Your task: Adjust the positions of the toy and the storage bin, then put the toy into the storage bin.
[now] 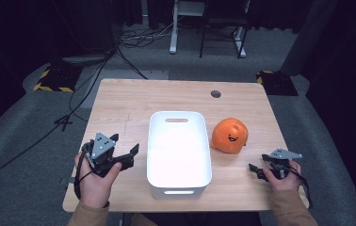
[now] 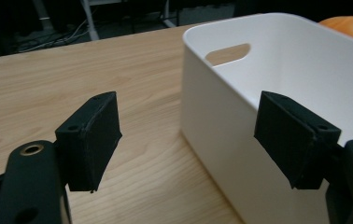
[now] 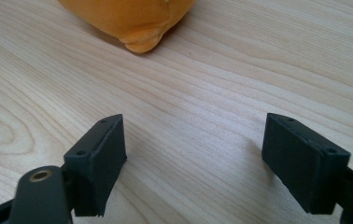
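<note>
left gripper (image 1: 128,151) spread beside white bin (image 1: 153,141), right gripper (image 1: 255,170) spread near orange plush (image 1: 229,135)

Bin (image 1: 179,155) is sitting mid-table (image 1: 119,101), nearer the front edge. Plush toy (image 1: 230,135) is lying just right of it, apart. Left gripper (image 1: 125,151) is hovering left of the bin; right gripper (image 1: 256,170) is resting right of it, before the toy.

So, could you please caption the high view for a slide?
Two open hand-held grippers, left and right, flank a white bin and an orange smiling plush.
</note>
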A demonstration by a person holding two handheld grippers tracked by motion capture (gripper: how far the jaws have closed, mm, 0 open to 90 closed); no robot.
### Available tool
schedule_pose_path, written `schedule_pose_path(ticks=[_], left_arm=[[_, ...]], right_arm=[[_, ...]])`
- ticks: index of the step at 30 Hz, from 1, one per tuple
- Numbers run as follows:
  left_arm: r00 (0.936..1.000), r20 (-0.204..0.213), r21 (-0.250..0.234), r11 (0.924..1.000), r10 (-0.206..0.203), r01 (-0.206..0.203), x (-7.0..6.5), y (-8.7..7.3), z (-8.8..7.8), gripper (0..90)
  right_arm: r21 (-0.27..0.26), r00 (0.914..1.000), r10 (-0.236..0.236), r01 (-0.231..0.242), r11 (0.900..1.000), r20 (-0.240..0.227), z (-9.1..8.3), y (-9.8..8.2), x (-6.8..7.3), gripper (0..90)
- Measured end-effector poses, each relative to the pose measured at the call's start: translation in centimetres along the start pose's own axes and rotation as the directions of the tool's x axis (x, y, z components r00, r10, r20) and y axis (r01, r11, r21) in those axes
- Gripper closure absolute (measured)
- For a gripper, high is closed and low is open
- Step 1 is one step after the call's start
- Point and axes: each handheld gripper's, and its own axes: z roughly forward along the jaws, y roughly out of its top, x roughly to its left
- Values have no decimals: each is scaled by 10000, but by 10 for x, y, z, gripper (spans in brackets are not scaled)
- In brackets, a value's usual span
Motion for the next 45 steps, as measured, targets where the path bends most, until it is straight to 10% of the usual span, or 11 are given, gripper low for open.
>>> schedule_pose_path(ticks=[15,25,26,29,32,45], left_arm=[[9989,-455,1935,9810,-70,157,37,-50,40,218],[9995,245,2980,9543,177,-242,54,-81,63,253],[9976,266,3374,9389,637,-689,55,-84,66,253],[9929,328,3654,9233,1145,-1185,54,-89,70,253],[9951,678,3364,9374,719,-906,57,-92,73,236],[9939,790,3474,9324,768,-997,63,-90,77,188]], right_arm=[[4,10000,-20,20,10000,-12,0,0,0,219],[25,9957,-917,918,9958,-88,-5,4,5,362],[-36,9940,-1080,1080,9941,-146,-9,11,7,378],[71,9938,-1087,1089,9940,-222,-13,19,8,396],[162,9920,-1212,1219,9924,-361,-20,28,7,449],[-770,9980,-603,618,9951,206,-30,43,9,313]])
